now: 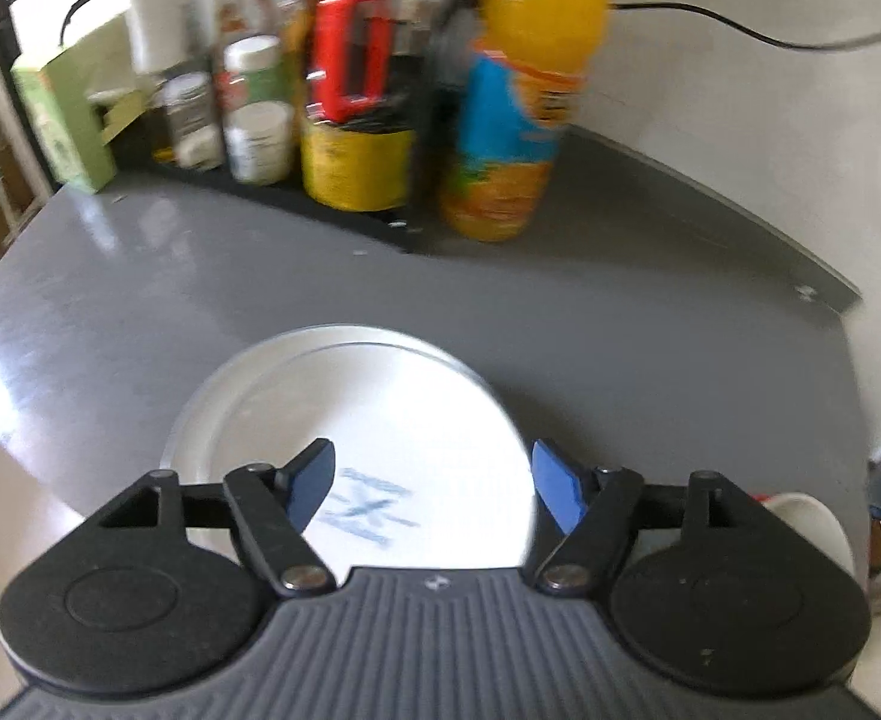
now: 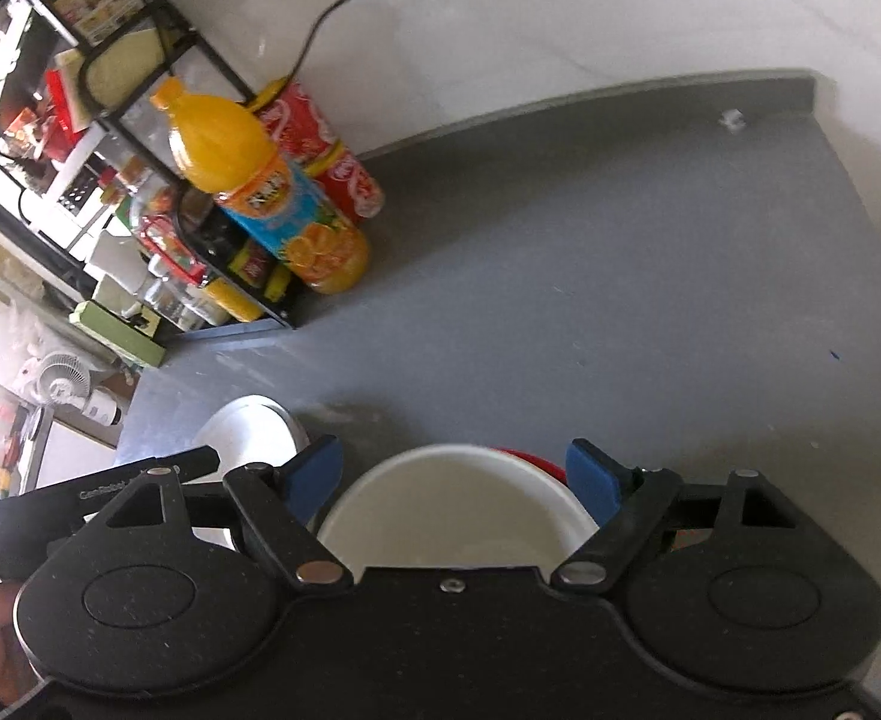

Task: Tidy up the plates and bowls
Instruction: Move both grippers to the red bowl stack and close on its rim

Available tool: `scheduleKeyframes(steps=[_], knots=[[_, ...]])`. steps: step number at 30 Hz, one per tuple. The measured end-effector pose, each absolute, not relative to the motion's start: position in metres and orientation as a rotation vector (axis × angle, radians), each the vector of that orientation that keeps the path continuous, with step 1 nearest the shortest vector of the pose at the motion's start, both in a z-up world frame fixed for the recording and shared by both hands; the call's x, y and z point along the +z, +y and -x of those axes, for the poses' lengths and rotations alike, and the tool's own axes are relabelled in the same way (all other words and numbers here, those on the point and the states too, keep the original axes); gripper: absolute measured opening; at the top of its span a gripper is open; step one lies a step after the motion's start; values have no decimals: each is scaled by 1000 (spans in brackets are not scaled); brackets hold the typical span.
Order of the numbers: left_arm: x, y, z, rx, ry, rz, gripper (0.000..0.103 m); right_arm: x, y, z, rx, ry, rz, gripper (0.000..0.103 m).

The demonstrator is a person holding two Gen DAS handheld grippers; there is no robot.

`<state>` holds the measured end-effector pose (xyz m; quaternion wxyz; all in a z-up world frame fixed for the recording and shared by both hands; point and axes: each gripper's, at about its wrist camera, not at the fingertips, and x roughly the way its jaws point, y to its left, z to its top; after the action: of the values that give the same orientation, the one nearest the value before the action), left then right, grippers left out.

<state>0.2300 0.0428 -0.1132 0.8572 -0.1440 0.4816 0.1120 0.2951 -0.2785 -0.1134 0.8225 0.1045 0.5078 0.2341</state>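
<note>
A white plate (image 1: pixel 380 414) with a blue mark lies on the grey counter (image 1: pixel 620 324), right under my left gripper (image 1: pixel 434 486), which is open with its blue fingers over the plate's near part. In the right wrist view a white bowl (image 2: pixel 452 510) sits between the open blue fingers of my right gripper (image 2: pixel 458 474), with a red rim (image 2: pixel 530 459) behind it. The plate (image 2: pixel 248 438) shows to the left there, partly hidden by the left gripper's body. The bowl's edge (image 1: pixel 812 522) shows at the right of the left wrist view.
An orange juice bottle (image 2: pixel 266 192) and a red cola bottle (image 2: pixel 332 150) stand at the back by the wall. A black rack with jars and tins (image 1: pixel 296 108) and a green box (image 1: pixel 62 114) line the back left. A black cable (image 1: pixel 740 30) runs along the wall.
</note>
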Motion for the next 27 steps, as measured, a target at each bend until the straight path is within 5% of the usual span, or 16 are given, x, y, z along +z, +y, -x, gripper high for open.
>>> scheduleKeyframes(steps=[16,19,23,27], knots=[[-117,-34,-233,13,1087,242,72,-154,-318,-265,484,1173,-228,81],[-121,-45,-232,-52,1102,228,72,-160,-323,-259,459,1184,-238,73],[-135,-56,-236,-99,1158,217,67,-167,-325,-254,431,1206,-220,68],[-153,-64,-244,-110,1209,200,52,-170,-321,-250,450,1215,-157,64]])
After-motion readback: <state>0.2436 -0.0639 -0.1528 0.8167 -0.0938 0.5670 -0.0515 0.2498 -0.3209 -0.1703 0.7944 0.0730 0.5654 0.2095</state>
